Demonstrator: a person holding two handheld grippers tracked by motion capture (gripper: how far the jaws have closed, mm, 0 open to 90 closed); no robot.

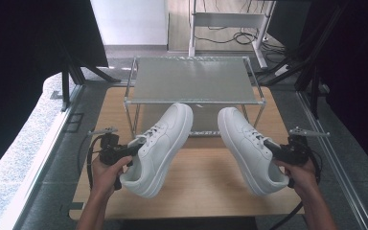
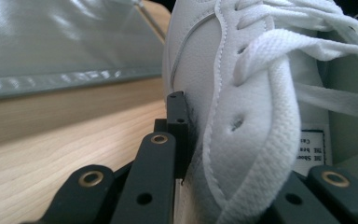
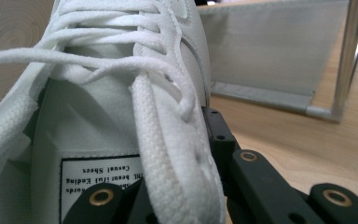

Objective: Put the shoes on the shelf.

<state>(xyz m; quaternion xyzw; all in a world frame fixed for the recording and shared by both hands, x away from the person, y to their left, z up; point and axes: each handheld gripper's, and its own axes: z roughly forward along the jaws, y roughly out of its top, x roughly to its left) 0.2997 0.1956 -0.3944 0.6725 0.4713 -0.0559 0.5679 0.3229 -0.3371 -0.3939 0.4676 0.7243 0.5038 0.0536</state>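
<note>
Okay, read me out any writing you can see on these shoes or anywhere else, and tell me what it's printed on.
"Casual Shoes": on the white label inside the right shoe, seen upside down in the right gripper view.
The lines under it on that label are too blurred to read with confidence.
The label inside the left shoe: print runs sideways and is cut off; only "Shoe" can be guessed.
No other writing is readable.

Two white sneakers [image 1: 159, 148], one metal shelf rack [image 1: 194, 79], two grippers [image 1: 112, 152], one wooden table [image 1: 206, 187]
</note>
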